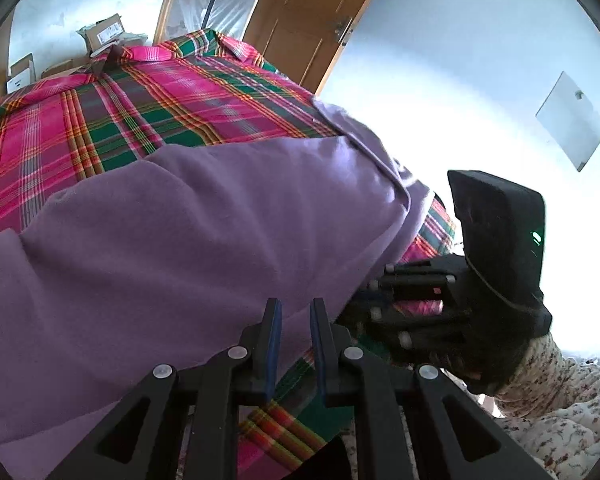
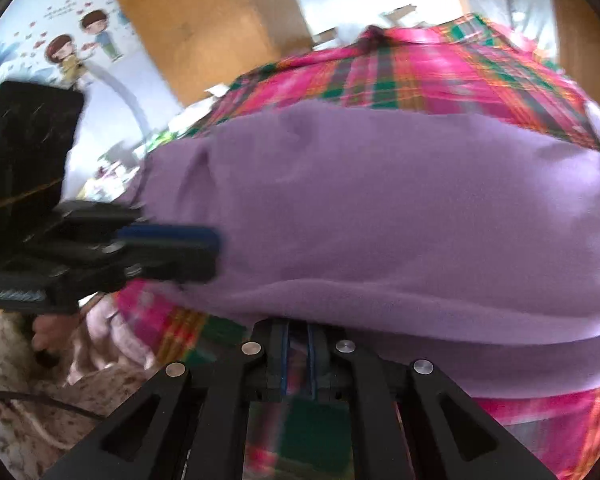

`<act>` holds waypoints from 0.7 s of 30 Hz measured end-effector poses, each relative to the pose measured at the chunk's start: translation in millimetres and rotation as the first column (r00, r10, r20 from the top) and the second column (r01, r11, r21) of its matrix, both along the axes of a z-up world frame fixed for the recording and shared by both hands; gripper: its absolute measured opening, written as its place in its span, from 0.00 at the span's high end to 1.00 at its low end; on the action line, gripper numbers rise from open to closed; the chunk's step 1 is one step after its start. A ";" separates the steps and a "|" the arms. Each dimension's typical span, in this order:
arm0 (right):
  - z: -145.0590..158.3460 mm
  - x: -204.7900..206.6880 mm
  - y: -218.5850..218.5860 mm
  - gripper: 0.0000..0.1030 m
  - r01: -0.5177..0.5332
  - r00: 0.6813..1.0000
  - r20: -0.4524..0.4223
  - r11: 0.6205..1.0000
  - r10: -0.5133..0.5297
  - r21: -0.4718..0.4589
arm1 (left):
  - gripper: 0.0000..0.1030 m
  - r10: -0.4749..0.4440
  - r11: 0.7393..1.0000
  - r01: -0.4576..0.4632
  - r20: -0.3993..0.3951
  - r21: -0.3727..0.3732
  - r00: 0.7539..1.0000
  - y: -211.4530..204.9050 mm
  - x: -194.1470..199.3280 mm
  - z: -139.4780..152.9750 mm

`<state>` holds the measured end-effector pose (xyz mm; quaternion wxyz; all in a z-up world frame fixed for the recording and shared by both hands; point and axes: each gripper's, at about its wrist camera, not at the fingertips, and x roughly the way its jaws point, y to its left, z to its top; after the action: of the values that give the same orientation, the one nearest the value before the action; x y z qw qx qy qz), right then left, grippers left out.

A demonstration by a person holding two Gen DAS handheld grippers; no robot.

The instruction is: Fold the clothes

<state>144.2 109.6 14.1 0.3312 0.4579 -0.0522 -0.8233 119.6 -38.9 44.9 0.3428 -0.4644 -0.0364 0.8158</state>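
Bed, dressed in a pink, green and orange plaid sheet, is filling most of both views and is carrying the task's garment. Purple garment is lying spread across the near part of the sheet, running from about 9 o'clock to 3 o'clock in the left wrist view and bulging across the middle of the right wrist view. Left claw is sitting at 6 o'clock with a narrow gap between its blue-lined fingers; the garment's near edge is lying just beyond the tips, and no cloth is showing between them. Right claw is sitting nearly closed at the garment's near fold; whether it is pinching cloth cannot be told, the picture being blurred. A floral sleeve is showing at 4 o'clock behind the right claw's body. Cardboard boxes are stacking up at 11 o'clock beyond the bed; a wooden door is standing at 12 o'clock against a pale wall. A cartoon wall sticker is showing at 10 o'clock in the right wrist view.
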 end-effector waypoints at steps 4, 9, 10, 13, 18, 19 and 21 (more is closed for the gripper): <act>-2.4 13.7 -7.0 0.91 -0.052 0.997 0.054 0.998 0.054 -0.034 | 0.86 -0.027 1.000 0.027 -0.005 0.011 1.000 -1.5 -5.0 0.5; 4.1 31.3 -5.6 0.92 -0.021 0.999 0.039 1.000 0.020 0.009 | 0.85 -0.055 0.998 0.055 0.013 0.019 0.998 3.1 -15.8 -1.7; 8.2 34.8 1.6 0.91 0.001 1.000 0.025 1.000 -0.001 0.008 | 0.85 -0.066 0.998 0.065 0.014 0.019 0.998 6.0 -16.9 -2.2; 19.4 42.9 29.2 0.91 0.093 0.996 -0.008 0.995 -0.093 -0.033 | 0.85 -0.107 0.994 0.106 0.012 0.022 0.994 16.2 -18.9 -4.1; 28.6 42.3 85.7 0.90 0.334 0.941 -0.044 0.942 -0.335 -0.033 | 0.84 -0.163 0.987 0.163 0.041 0.013 0.986 40.2 -23.1 -16.2; 28.5 39.7 94.5 0.86 0.382 0.923 -0.052 0.924 -0.382 -0.024 | 0.84 -0.171 0.985 0.171 0.047 0.003 0.984 45.9 -22.9 -19.6; 21.1 31.1 104.5 0.86 0.435 0.899 -0.038 0.900 -0.436 -0.015 | 0.84 -0.197 0.980 0.198 0.057 -0.012 0.979 54.9 -21.0 -25.9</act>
<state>175.3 214.1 35.2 0.1413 0.4170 -0.1491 -0.8854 98.7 16.1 19.0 0.4170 -0.4911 0.0077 0.7648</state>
